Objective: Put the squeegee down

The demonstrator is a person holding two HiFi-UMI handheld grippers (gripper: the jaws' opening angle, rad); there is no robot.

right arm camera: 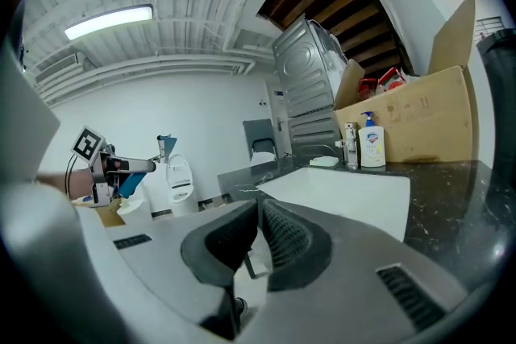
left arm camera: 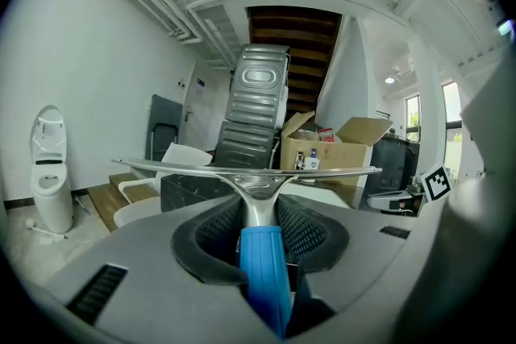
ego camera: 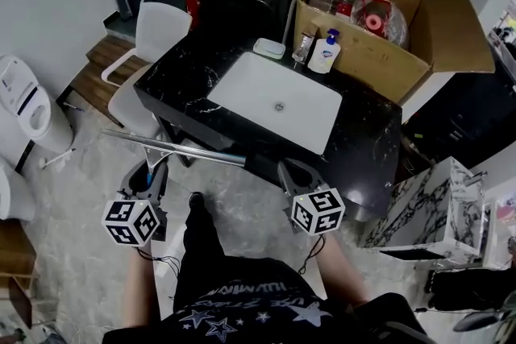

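Note:
The squeegee (ego camera: 174, 148) has a blue handle (left arm camera: 264, 274) and a long metal blade (left arm camera: 242, 168). My left gripper (ego camera: 152, 173) is shut on the handle, so the blade lies crosswise just past the jaws, in the air short of the black marble counter (ego camera: 367, 149). In the left gripper view the handle runs between the pads (left arm camera: 211, 228). My right gripper (ego camera: 295, 174) hovers at the counter's near edge, shut with nothing in it. The white sink (ego camera: 278, 97) lies ahead of both grippers. In the right gripper view the left gripper (right arm camera: 121, 166) shows at the far left.
An open cardboard box (ego camera: 379, 52) full of bottles stands at the counter's back right, with a soap bottle (ego camera: 326, 52) and a soap dish (ego camera: 269, 47) beside it. A white chair (ego camera: 153, 44) is at the counter's left, a marble cabinet (ego camera: 435, 205) at its right.

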